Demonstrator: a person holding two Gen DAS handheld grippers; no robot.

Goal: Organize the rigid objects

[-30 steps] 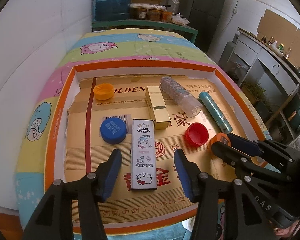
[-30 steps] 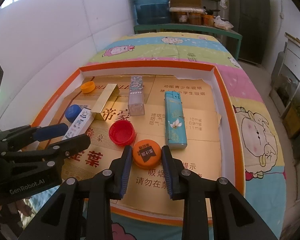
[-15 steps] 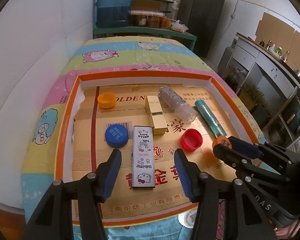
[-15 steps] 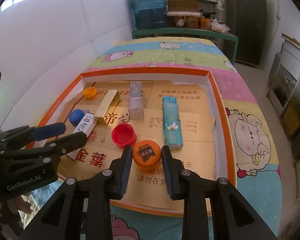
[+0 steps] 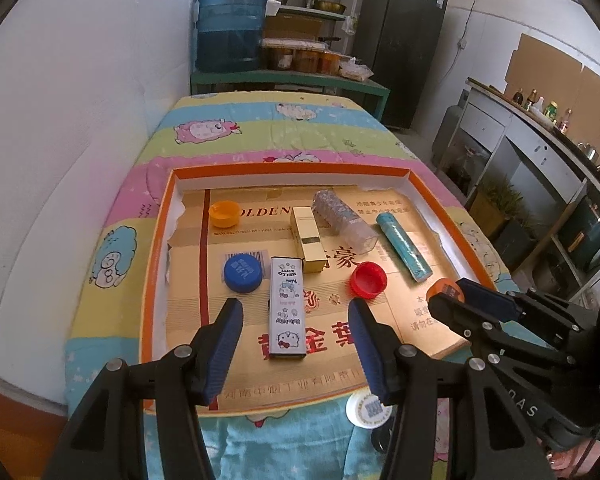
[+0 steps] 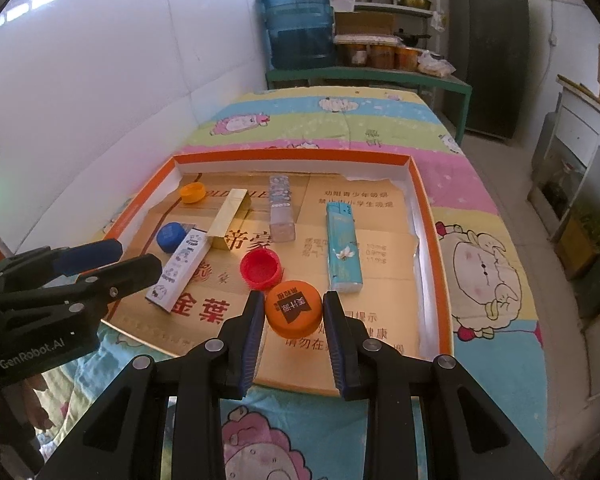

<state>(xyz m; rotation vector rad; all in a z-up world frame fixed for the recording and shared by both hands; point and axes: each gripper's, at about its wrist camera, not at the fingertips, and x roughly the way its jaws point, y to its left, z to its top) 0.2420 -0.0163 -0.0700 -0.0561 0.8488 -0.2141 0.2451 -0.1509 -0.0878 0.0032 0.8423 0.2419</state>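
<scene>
My right gripper (image 6: pixel 294 320) is shut on an orange bottle cap (image 6: pixel 294 308) with a black label and holds it above the near edge of the orange-rimmed tray (image 6: pixel 292 156). In the left wrist view that cap (image 5: pixel 444 287) shows at the tips of the right gripper (image 5: pixel 447 294). My left gripper (image 5: pixel 296 344) stands open above the near end of a white cartoon-print lighter (image 5: pixel 287 308) and touches nothing. On the tray's cardboard lie a red cap (image 5: pixel 368 279), a blue cap (image 5: pixel 242 273), a yellow-orange cap (image 5: pixel 224 214), a gold box (image 5: pixel 309 238), a clear glitter lighter (image 5: pixel 342 222) and a teal lighter (image 5: pixel 404 246).
The tray rests on a cartoon-print bedspread (image 6: pixel 340 120) beside a white wall on the left. A white cap (image 5: pixel 369 409) lies on the bedspread just outside the tray's near rim. Shelves with a blue water jug (image 6: pixel 300 28) stand behind; cabinets line the right.
Both grippers have risen and drawn back from the tray, so it looks smaller. The orange cap has gone up with the right gripper. The left jaws stayed wide.
</scene>
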